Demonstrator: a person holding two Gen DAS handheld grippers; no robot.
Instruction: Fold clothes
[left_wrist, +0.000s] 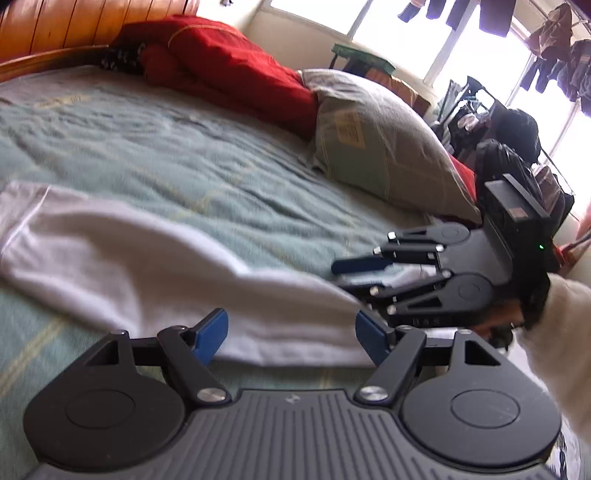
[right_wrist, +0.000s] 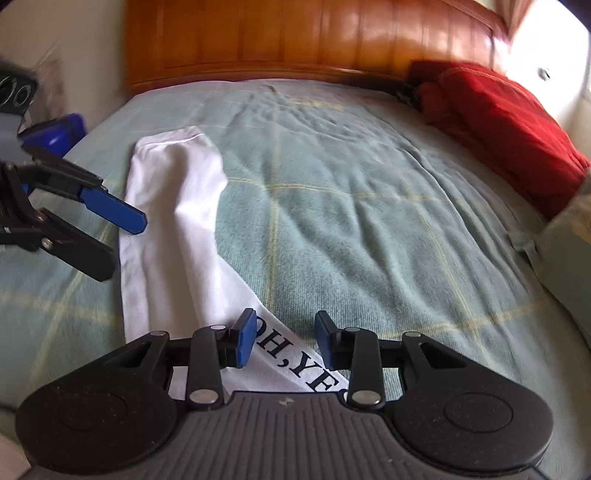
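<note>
A white T-shirt (left_wrist: 147, 258) (right_wrist: 170, 221), folded into a long narrow strip, lies on the teal bedspread (left_wrist: 184, 147) (right_wrist: 351, 221). Black letters "OH,YE" show on its near end in the right wrist view. My left gripper (left_wrist: 291, 338) (right_wrist: 125, 246) is open, wide apart, just over the strip's long edge. My right gripper (right_wrist: 286, 339) (left_wrist: 338, 275) is open too, with a narrower gap, its blue pads (right_wrist: 245, 338) straddling the printed end. White cloth shows between its fingers, but neither gripper is closed on it.
A red blanket (left_wrist: 229, 70) (right_wrist: 498, 122) is bunched by the wooden headboard (right_wrist: 295, 37). A grey-green pillow (left_wrist: 376, 140) lies at the bed's right side. Beyond it are dark bags and hanging clothes (left_wrist: 554, 55) by the window. A white sleeve (left_wrist: 565, 332) is behind the right gripper.
</note>
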